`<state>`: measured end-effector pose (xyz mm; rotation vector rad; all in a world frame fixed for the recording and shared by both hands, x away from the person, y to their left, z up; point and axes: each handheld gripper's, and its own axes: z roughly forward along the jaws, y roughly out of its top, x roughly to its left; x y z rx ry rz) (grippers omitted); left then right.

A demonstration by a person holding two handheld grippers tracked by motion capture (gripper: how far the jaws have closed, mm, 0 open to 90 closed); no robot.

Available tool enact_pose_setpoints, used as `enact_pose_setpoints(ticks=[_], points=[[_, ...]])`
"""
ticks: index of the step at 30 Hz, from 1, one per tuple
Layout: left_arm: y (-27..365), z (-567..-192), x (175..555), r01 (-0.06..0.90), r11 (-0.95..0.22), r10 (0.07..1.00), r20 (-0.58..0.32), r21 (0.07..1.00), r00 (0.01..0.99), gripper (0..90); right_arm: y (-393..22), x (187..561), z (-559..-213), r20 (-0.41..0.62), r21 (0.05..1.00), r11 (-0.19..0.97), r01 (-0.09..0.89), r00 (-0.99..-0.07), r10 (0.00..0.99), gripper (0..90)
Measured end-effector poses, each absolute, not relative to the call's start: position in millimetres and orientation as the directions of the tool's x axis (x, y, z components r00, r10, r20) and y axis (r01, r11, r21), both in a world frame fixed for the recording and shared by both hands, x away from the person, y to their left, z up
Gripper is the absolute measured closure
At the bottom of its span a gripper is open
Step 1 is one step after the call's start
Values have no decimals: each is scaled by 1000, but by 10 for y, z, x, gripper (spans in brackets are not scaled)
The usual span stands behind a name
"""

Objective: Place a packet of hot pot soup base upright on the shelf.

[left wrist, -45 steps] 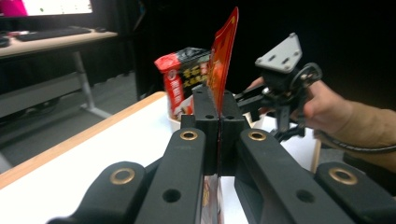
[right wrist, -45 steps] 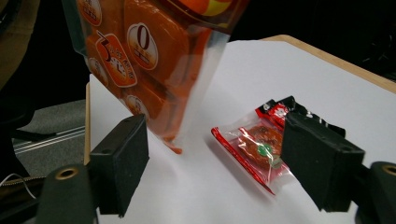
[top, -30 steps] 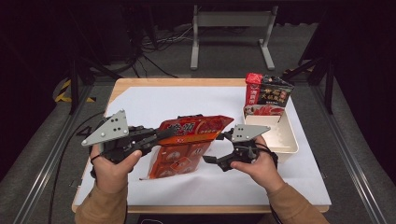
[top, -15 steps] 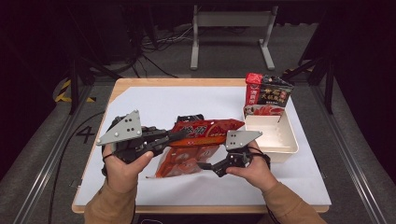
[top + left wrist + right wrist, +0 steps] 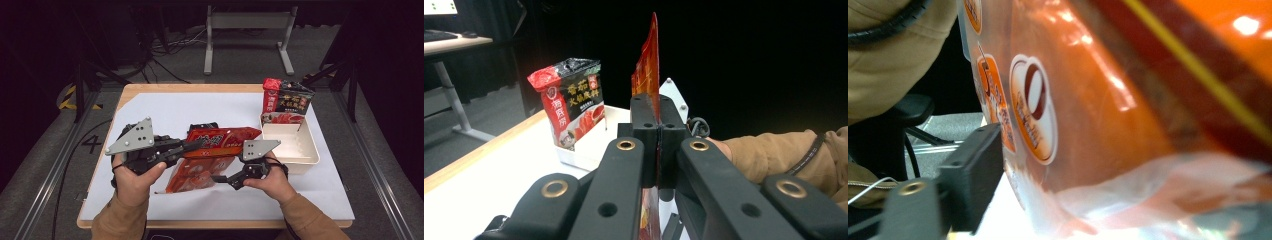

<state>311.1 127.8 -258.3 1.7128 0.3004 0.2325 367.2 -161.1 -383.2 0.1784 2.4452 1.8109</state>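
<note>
Two black jaws of the left gripper (image 5: 658, 132) stand pressed together at the centre of the left gripper view, clamped on the thin edge of a red-orange pouch (image 5: 650, 65) that rises between them as a narrow vertical blade toward the top of the frame. In the high view the same left gripper (image 5: 197, 146) sits left of centre and bites the pouch (image 5: 220, 142) at its left end. The pouch is a flat, glossy foil packet, red along its upper band with pale lettering, orange lower down, with a clear sealed strip along one edge. Its long axis runs left to right across the middle of the high view, held up off the white paper (image 5: 165, 107), the lower part hanging toward the bottom of the frame.

The right gripper (image 5: 227, 179) reaches in just below centre of the high view at the pouch's lower edge. Its jaws stand fairly wide and have just been closing, with the pouch's lower edge at them; in the right gripper view one black jaw shows at the lower left, close against the foil (image 5: 1128, 100), and whether it presses I cannot tell.

Farther out, toward the right of the high view, a white tray (image 5: 305, 157) holds a dark upright sachet (image 5: 287, 102) at its far end.
</note>
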Motion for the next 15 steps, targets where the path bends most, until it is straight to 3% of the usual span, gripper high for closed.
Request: enact_pose_setpoints(ticks=[3, 7, 15], points=[[1276, -2588, 3116, 75, -139, 325, -26, 987, 945, 900, -1617, 3645, -3796, -1, 956, 293, 35, -993, 122, 402], [1249, -2596, 3116, 78, -148, 320, -27, 986, 947, 900, -1632, 3606, -3745, -34, 943, 333, -4, -996, 84, 658], [1268, -2603, 3146, 90, -143, 315, -41, 986, 948, 900, -1670, 3563, -3660, -63, 923, 384, -21, -993, 97, 700]])
